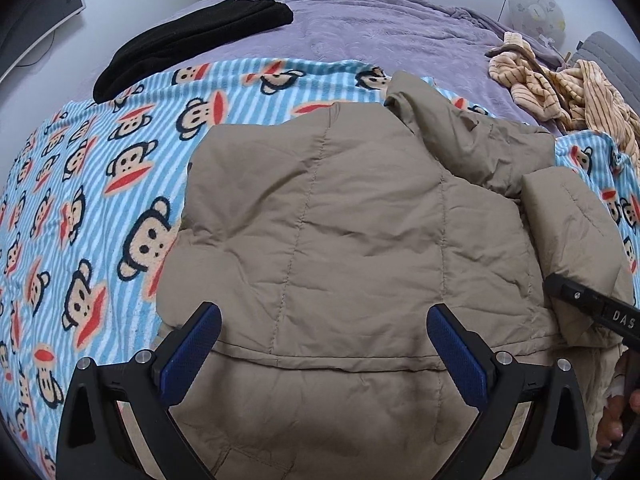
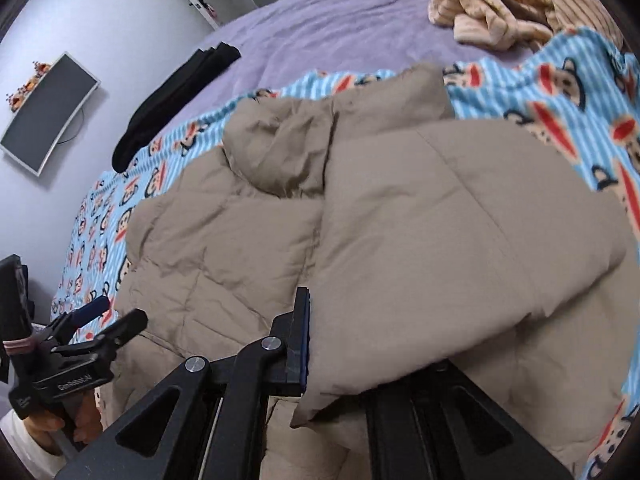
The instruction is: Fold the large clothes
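Observation:
A large tan puffer jacket (image 1: 352, 216) lies back-up on a blue striped monkey-print blanket (image 1: 100, 160), its hood (image 1: 460, 132) at the far right. My left gripper (image 1: 324, 344) is open and empty, hovering over the jacket's lower hem. In the right wrist view the jacket (image 2: 224, 240) fills the middle. My right gripper (image 2: 340, 356) is shut on the jacket's right sleeve (image 2: 460, 232), which is lifted and draped over the jaws; only the left finger (image 2: 300, 344) shows. The right gripper also shows at the right edge of the left wrist view (image 1: 592, 308).
A folded black garment (image 1: 192, 40) lies far left on the purple bedspread (image 1: 380, 24). A crumpled beige striped garment (image 1: 560, 84) lies far right. A monitor (image 2: 48, 116) hangs on the left wall. My left gripper also shows in the right wrist view (image 2: 108, 316).

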